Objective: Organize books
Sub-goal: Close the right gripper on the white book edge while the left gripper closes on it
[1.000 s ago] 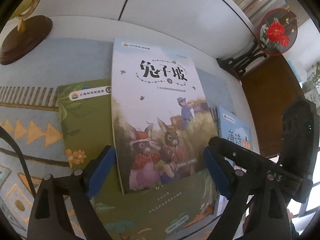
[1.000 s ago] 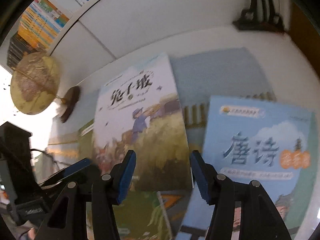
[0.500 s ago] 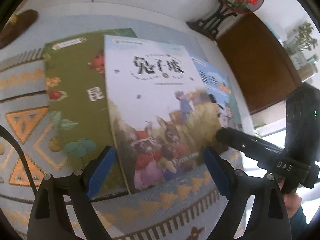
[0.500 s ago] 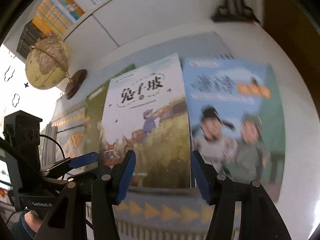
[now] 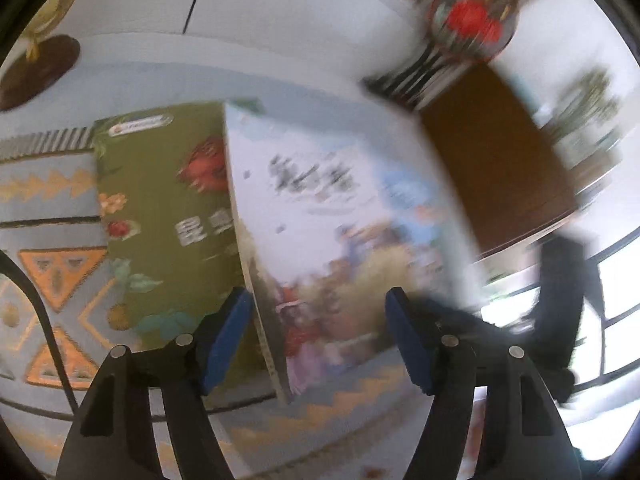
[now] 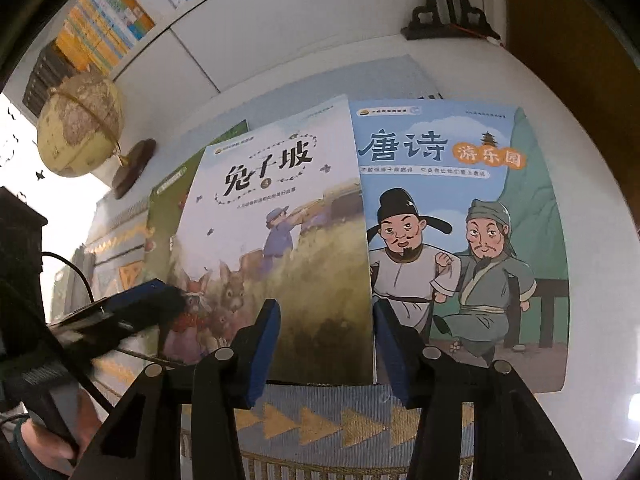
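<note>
In the left wrist view, the left hand-held gripper (image 5: 318, 334) had its blue-padded jaws spread wide, with the lower edge of the pale rabbit-cover picture book (image 5: 340, 240) sitting in the gap between them; the blur made it impossible to tell whether either pad touched it. That book lay in the middle of the frame, overlapping the right edge of an olive-green book with flowers and a ladybird on its cover (image 5: 160, 208). Both rested on a patterned blue-grey cloth with orange triangles (image 5: 52, 272) that covered the desk.

In the right wrist view, the right hand-held gripper (image 6: 326, 350) was likewise spread, its jaws straddling the seam where the rabbit-cover book (image 6: 276, 220) met a light-blue poetry book showing two robed cartoon men (image 6: 460, 220), lying just beside it on the right. Neither jaw pinched anything. The green book (image 6: 168, 208) peeked out from under the rabbit-cover book's left side.

A cream globe on a dark wooden base (image 6: 80, 128) stood in the upper left, a shelf of colourful book spines (image 6: 104, 24) ran behind it, and a black ornate stand (image 6: 448, 12) sat at the top right.
</note>
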`<state>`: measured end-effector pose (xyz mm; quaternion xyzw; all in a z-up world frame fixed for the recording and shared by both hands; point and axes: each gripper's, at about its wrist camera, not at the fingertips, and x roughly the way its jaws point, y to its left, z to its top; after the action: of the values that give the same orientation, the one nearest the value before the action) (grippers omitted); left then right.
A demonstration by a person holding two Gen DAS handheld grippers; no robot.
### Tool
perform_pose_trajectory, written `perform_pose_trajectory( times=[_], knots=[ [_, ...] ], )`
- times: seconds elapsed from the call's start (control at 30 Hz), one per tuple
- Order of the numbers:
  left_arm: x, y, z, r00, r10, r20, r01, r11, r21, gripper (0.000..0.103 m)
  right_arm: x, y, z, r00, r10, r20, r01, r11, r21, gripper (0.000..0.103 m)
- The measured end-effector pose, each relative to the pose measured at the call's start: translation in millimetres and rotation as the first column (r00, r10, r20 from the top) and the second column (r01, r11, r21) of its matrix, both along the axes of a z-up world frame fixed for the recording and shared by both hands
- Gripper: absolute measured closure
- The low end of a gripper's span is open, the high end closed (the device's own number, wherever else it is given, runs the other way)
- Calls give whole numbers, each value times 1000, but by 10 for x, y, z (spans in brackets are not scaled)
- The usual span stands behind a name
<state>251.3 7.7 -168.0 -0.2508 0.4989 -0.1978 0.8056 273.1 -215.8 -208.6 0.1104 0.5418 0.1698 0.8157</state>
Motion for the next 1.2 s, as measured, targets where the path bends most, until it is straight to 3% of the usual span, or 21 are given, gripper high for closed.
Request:
perform_pose_trajectory(
  times=[0.1, 0.17, 0.2, 0.23, 0.33, 0.37, 0.43, 0.53, 0.57, 0.67, 0.7, 0.8, 0.83, 0.87, 0.9, 0.93, 1.0, 1.13, 1.2],
  knots=[
    [75, 124, 26, 1000, -5, -13, 2, 977, -212, 36, 9, -121, -32, 999, -35, -15, 36, 994, 102, 55],
    [122, 217, -58, 999, 22, -49, -36, 948, -316, 36, 20, -200, -59, 998, -56, -28, 60, 985, 163, 55],
    [146, 246, -101, 997, 39, -63, -58, 941, -334, 36, 23, -248, -77, 997, -69, -38, 75, 977, 198, 55],
    [167, 261, -132, 996, 57, -74, -78, 942, -327, 36, 27, -280, -89, 996, -78, -45, 86, 971, 222, 55],
    [256, 176, -234, 993, 74, -97, -87, 987, -136, 36, 8, -354, -111, 993, -102, -59, 115, 954, 275, 55],
    [277, 158, -268, 992, 69, -107, -81, 991, -110, 36, 2, -364, -112, 993, -104, -59, 117, 953, 281, 55],
    [271, 170, -324, 990, 78, -122, -96, 984, -148, 36, -9, -370, -99, 992, -115, -48, 123, 956, 267, 54],
    [257, 292, -458, 979, 107, -173, -157, 940, -303, 36, -3, -413, -71, 990, -137, -36, 141, 955, 259, 48],
    [248, 340, -527, 973, 117, -199, -185, 912, -366, 36, 6, -451, -69, 988, -149, -37, 154, 953, 263, 48],
    [213, 401, -815, 943, 79, -323, -259, 785, -563, 36, 29, -518, -88, 987, -153, -52, 162, 941, 297, 47],
    [194, 363, -849, 937, 77, -341, -272, 775, -570, 36, 39, -526, -104, 987, -148, -64, 161, 933, 322, 47],
    [185, 174, -732, 954, 75, -289, -200, 880, -431, 37, 44, -452, -120, 989, -130, -77, 149, 925, 350, 47],
    [185, 128, -698, 957, 79, -280, -186, 905, -382, 47, 45, -409, -103, 990, -127, -68, 142, 933, 331, 47],
    [180, 115, -663, 958, 92, -271, -188, 917, -352, 55, 45, -381, -87, 991, -123, -62, 136, 940, 313, 47],
    [189, 112, -629, 959, 105, -264, -196, 917, -347, 71, 49, -370, -79, 991, -114, -65, 128, 944, 305, 47],
    [215, 125, -606, 957, 112, -268, -208, 908, -363, 83, 52, -381, -81, 991, -107, -76, 126, 943, 308, 47],
    [288, 139, -571, 956, 103, -275, -218, 876, -431, 90, 79, -414, -103, 987, -104, -121, 140, 930, 340, 46],
    [394, 103, -558, 948, 35, -315, -218, 795, -567, 90, 116, -580, -211, 969, -130, -208, 215, 858, 466, 44],
    [402, 79, -558, 947, 10, -321, -208, 783, -587, 90, 158, -674, -273, 960, -140, -241, 254, 792, 555, 44]
  ],
)
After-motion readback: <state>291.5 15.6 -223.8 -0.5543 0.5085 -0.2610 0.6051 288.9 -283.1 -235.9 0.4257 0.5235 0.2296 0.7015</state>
